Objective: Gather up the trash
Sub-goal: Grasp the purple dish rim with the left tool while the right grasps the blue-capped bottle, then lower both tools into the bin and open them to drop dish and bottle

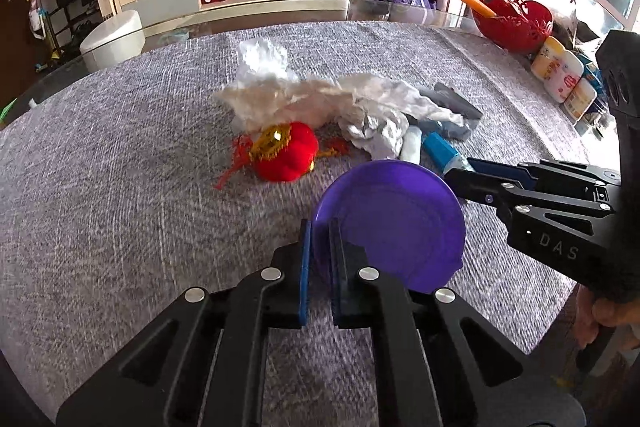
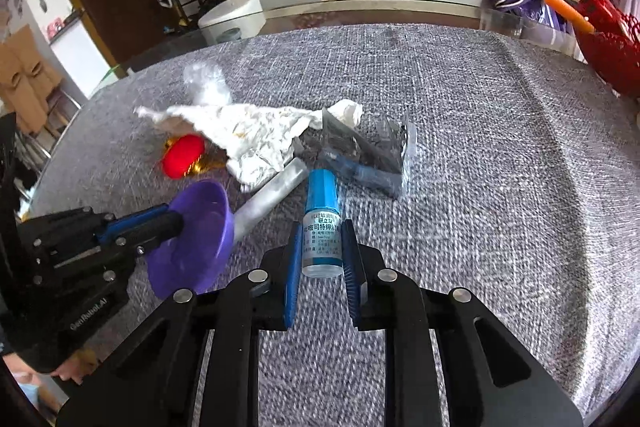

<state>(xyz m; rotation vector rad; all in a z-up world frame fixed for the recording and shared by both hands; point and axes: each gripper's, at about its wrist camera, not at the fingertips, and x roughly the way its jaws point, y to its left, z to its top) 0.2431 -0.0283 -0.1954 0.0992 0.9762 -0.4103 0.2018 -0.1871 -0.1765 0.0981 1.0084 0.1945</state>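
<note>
Left wrist view shows the left tongs (image 1: pixel 318 239) clamped on the thin rim of a glossy purple plastic dish (image 1: pixel 394 223), tilted above the grey woven surface (image 1: pixel 120 187). Left of the dish lies a plush red lantern ornament (image 1: pixel 286 151) with gold trim, under crumpled white paper (image 1: pixel 320 99). Further right, the right tongs (image 2: pixel 320 247) grip a small cylindrical bottle (image 2: pixel 322 223) with a blue cap and printed label, beside a frosted tube (image 2: pixel 272 195) and clear plastic packaging (image 2: pixel 372 155).
</note>
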